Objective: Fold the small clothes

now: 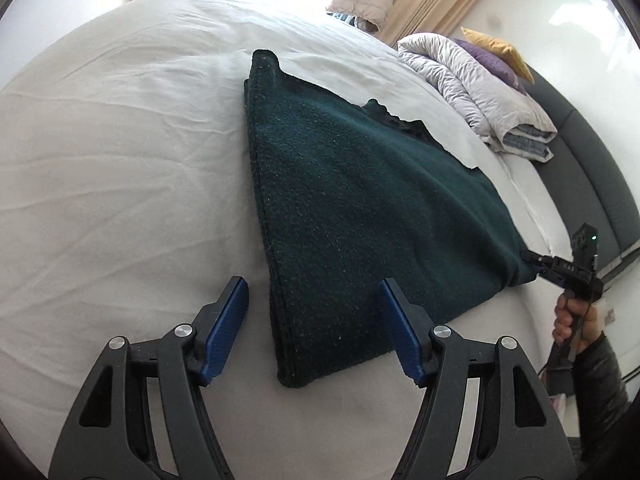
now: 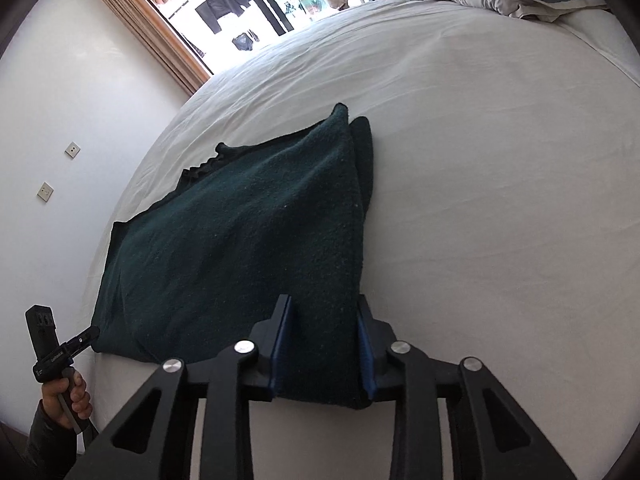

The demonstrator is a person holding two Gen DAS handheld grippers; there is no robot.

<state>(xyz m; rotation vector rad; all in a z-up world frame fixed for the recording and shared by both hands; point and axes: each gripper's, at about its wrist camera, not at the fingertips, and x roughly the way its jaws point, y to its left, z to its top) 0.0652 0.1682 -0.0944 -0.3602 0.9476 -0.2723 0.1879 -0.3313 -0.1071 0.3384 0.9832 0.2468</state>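
A dark green fleece garment (image 1: 352, 208) lies folded flat on the white bed sheet (image 1: 120, 152). My left gripper (image 1: 312, 292) is open, its blue pads straddling the garment's near left corner just above the sheet. It also shows in the right wrist view (image 2: 90, 334) at the garment's near left corner. My right gripper (image 2: 322, 308) has its blue pads pressed against both sides of the garment's (image 2: 240, 240) near right corner. It shows in the left wrist view (image 1: 530, 258) at the garment's right corner.
A rolled pale duvet (image 1: 476, 88) with purple and yellow pillows lies at the head of the bed, by the dark headboard (image 1: 592, 168). A window with tan curtains (image 2: 156, 28) is beyond the bed. A white wall with sockets (image 2: 46, 191) is beside it.
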